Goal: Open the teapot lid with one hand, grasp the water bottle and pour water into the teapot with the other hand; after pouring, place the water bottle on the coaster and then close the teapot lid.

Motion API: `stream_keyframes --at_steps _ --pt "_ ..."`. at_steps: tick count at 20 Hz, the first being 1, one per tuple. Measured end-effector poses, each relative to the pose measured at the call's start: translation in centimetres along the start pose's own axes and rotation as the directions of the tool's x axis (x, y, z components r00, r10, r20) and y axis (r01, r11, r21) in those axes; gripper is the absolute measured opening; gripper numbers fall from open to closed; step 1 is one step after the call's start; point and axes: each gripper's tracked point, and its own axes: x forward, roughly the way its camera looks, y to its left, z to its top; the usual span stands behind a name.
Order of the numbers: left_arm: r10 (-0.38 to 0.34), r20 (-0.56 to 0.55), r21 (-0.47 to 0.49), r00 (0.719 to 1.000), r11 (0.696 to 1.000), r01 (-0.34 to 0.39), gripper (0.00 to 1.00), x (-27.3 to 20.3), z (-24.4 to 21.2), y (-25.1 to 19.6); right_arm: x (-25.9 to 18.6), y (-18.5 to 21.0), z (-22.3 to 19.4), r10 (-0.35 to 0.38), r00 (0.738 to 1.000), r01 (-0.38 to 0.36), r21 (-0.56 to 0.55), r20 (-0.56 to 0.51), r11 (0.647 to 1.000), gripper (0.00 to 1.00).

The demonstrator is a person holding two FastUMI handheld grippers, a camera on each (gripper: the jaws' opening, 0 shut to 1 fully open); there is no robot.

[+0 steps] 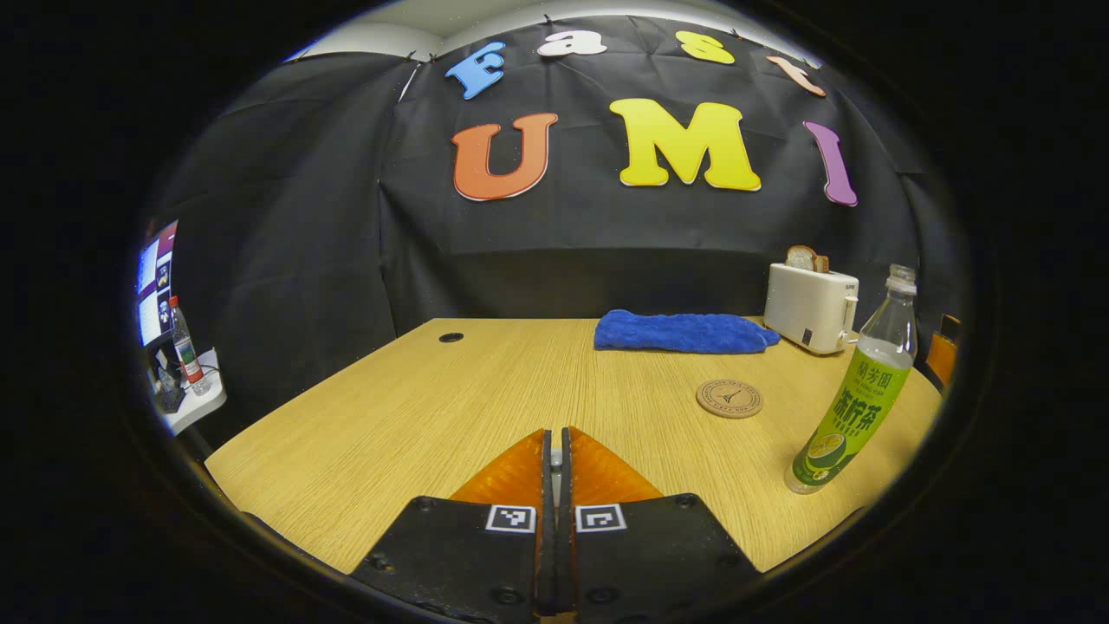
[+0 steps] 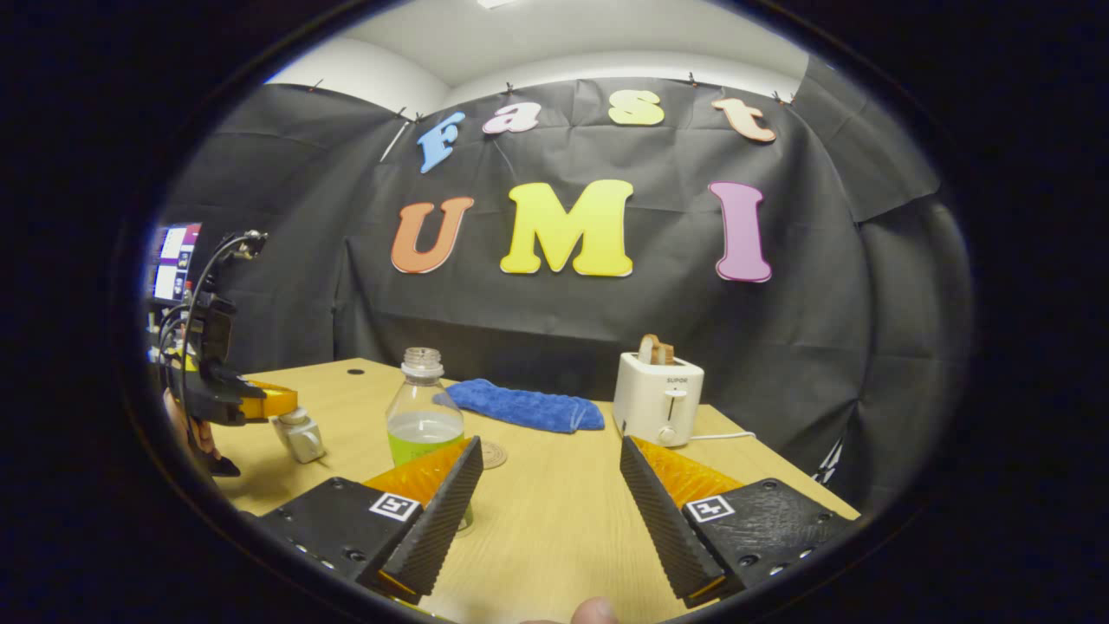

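Right gripper [image 2: 548,511], fingers spread wide, holds nothing. The bottle [image 2: 423,407] stands upright just ahead and to its left, partly hidden behind the left finger, cap off. The coaster [image 2: 493,453] lies just beyond. Farther left, the left gripper [image 2: 275,406] is clenched on a pale lid [image 2: 299,433]; the teapot itself cannot be made out.
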Motion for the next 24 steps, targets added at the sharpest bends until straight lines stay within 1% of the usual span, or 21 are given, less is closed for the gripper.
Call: stream_keyframes --at_steps 1,2,3,4,5,6,7,8,12,14,15,16,18,19,21,22,23,24 --pt "-0.001 0.013 0.001 1.0 1.0 0.001 0.03 -0.3 0.5 0.1 -0.1 0.6 0.0 0.029 1.0 -0.029 0.012 -0.002 0.999 0.95" --pt "-0.005 0.026 0.001 1.0 1.0 0.005 0.03 -0.7 1.0 0.0 -0.2 1.4 -0.3 0.065 0.998 -0.065 0.025 -0.006 0.998 0.98" --pt "-0.008 0.038 -0.004 0.999 1.0 0.008 0.03 -1.1 1.5 0.0 -0.4 2.4 -0.4 0.105 0.994 -0.105 0.039 -0.013 0.994 0.95" --pt "-0.012 0.051 -0.01 0.999 1.0 0.013 0.03 -1.7 1.9 0.0 -0.5 3.3 -0.8 0.14 0.99 -0.139 0.051 -0.021 0.989 0.95" --pt "-0.016 0.063 -0.015 0.998 1.0 0.017 0.03 -2.1 2.2 0.0 -0.4 4.0 -1.1 0.158 0.987 -0.156 0.053 -0.032 0.986 0.95" --pt "-0.017 0.072 -0.018 0.997 1.0 0.019 0.03 -2.6 2.4 0.0 -0.2 4.5 -1.6 0.166 0.985 -0.164 0.049 -0.044 0.985 0.98" --pt "-0.021 0.078 -0.02 0.997 1.0 0.022 0.03 -3.1 2.5 0.0 0.1 5.0 -2.0 0.172 0.984 -0.17 0.045 -0.055 0.984 0.95" --pt "-0.024 0.083 -0.024 0.996 0.999 0.026 0.02 -3.6 2.6 -0.1 0.6 5.8 -2.4 0.181 0.981 -0.178 0.046 -0.065 0.983 0.95" --pt "-0.024 0.091 -0.036 0.996 0.999 0.027 0.03 -4.7 2.5 0.5 3.0 8.3 -3.7 0.206 0.973 -0.2 0.064 -0.102 0.978 0.96" --pt "-0.012 0.085 -0.041 0.996 0.999 0.015 0.03 -4.9 2.2 1.2 4.0 9.0 -4.2 0.203 0.973 -0.197 0.065 -0.114 0.978 0.96" --pt "-0.007 0.084 -0.045 0.996 0.999 0.01 0.03 -5.0 2.1 1.5 4.5 9.1 -4.4 0.195 0.973 -0.188 0.067 -0.122 0.98 0.98" --pt "-0.006 0.088 -0.052 0.996 0.999 0.01 0.03 -5.1 2.1 1.7 4.7 9.1 -4.5 0.188 0.974 -0.18 0.072 -0.128 0.981 0.95" --pt "-0.004 0.094 -0.067 0.996 0.998 0.011 0.02 -5.3 2.2 2.1 4.8 9.2 -4.6 0.181 0.974 -0.172 0.077 -0.136 0.982 0.96" --pt "-0.007 0.099 -0.073 0.995 0.997 0.014 0.03 -5.3 2.3 2.1 5.0 9.4 -4.6 0.176 0.975 -0.168 0.071 -0.134 0.983 0.84" --pt "-0.014 0.105 -0.073 0.994 0.997 0.022 0.03 -5.2 2.4 2.3 5.1 9.4 -4.1 0.164 0.978 -0.16 0.046 -0.128 0.986 0.73" --pt "-0.015 0.109 -0.072 0.994 0.997 0.023 0.02 -5.1 2.4 2.5 5.2 9.6 -3.8 0.165 0.978 -0.165 0.015 -0.128 0.986 0.75" --pt "-0.018 0.115 -0.073 0.993 0.997 0.027 0.03 -5.2 2.5 2.7 5.2 10.0 -3.3 0.167 0.978 -0.172 -0.035 -0.127 0.984 0.73" --pt "-0.021 0.122 -0.08 0.992 0.996 0.031 0.03 -5.2 2.5 3.0 5.4 10.4 -2.5 0.172 0.977 -0.184 -0.095 -0.123 0.978 0.74"
